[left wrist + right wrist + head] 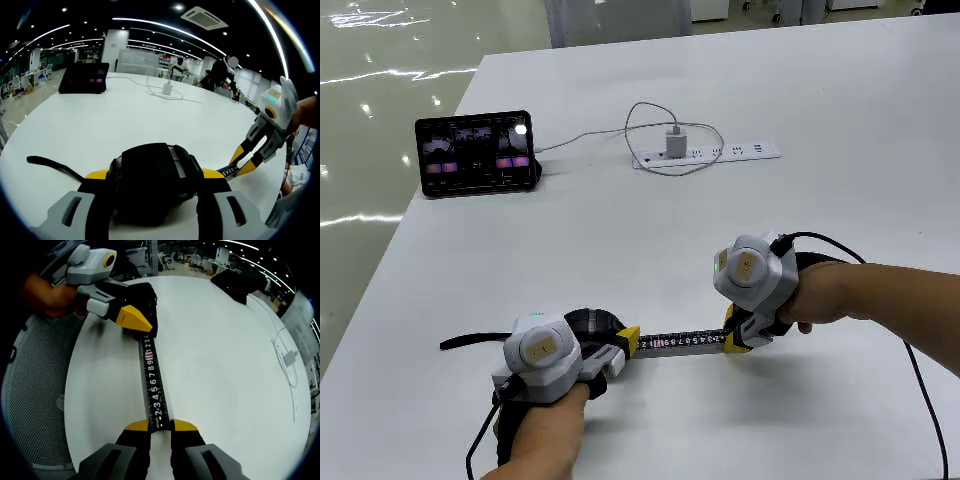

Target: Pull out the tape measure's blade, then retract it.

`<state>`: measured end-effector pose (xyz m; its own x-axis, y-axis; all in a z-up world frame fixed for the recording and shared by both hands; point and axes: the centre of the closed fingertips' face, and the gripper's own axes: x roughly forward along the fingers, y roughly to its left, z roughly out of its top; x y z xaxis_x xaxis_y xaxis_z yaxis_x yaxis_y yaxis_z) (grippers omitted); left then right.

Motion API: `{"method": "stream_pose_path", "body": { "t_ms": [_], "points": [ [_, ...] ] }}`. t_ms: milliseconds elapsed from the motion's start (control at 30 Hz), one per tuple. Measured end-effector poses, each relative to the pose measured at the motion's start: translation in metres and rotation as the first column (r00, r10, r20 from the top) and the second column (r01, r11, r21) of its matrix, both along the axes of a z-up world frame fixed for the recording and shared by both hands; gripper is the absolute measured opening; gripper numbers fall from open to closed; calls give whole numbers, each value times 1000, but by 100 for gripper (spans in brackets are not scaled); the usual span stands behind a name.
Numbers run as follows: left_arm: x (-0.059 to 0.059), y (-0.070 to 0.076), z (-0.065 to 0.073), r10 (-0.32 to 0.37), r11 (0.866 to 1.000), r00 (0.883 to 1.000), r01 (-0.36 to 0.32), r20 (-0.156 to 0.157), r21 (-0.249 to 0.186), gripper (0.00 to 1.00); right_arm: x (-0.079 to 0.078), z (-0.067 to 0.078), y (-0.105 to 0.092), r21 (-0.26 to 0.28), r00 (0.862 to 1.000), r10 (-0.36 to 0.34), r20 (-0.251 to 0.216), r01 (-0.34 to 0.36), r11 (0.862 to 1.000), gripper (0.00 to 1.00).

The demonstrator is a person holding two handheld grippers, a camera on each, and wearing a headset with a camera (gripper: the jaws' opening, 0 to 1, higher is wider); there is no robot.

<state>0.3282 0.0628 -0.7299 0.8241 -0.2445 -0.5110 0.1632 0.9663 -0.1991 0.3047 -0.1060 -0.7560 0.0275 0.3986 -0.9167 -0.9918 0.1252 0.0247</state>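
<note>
Black tape measure [591,325] is sitting near the desk's [650,240] front edge. Left gripper [155,192] is clamping its case, and right gripper [160,426] is pinching the pulled-out blade [151,382] by its tip.

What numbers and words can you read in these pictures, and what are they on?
"2 3 4 5 6 7 8 9": on the tape measure's blade, counting away from the right gripper pinching its tip.
Red-boxed number after the 9, and the digits beyond it: too blurred.
Tablet screen: too small to read.
Power strip: nothing readable.
</note>
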Motion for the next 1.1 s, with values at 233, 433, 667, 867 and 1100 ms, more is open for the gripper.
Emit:
{"method": "stream_pose_path", "body": {
  "t_ms": [233, 433, 667, 867, 1100],
  "points": [
    [0, 0, 0, 0, 1000, 1000, 0, 0, -1, 65, 0, 0, 3, 9, 1000, -10, -4, 10, 1000, 11],
    [0, 0, 0, 0, 1000, 1000, 0, 0, -3, 65, 0, 1, 6, 13, 1000, -8, -5, 8, 1000, 11],
    [0, 0, 0, -2, 1000, 1000, 2, -1, -5, 65, -1, 1, 10, 15, 1000, -11, -14, 11, 1000, 11],
    [0, 0, 1, -2, 1000, 1000, 2, -2, -8, 65, -1, 1, 13, 17, 1000, 4, -12, -3, 1000, 11],
    [0, 0, 1, -4, 1000, 1000, 4, -4, -9, 65, 0, 1, 16, 20, 1000, 11, -7, -11, 1000, 11]
  ]
}}
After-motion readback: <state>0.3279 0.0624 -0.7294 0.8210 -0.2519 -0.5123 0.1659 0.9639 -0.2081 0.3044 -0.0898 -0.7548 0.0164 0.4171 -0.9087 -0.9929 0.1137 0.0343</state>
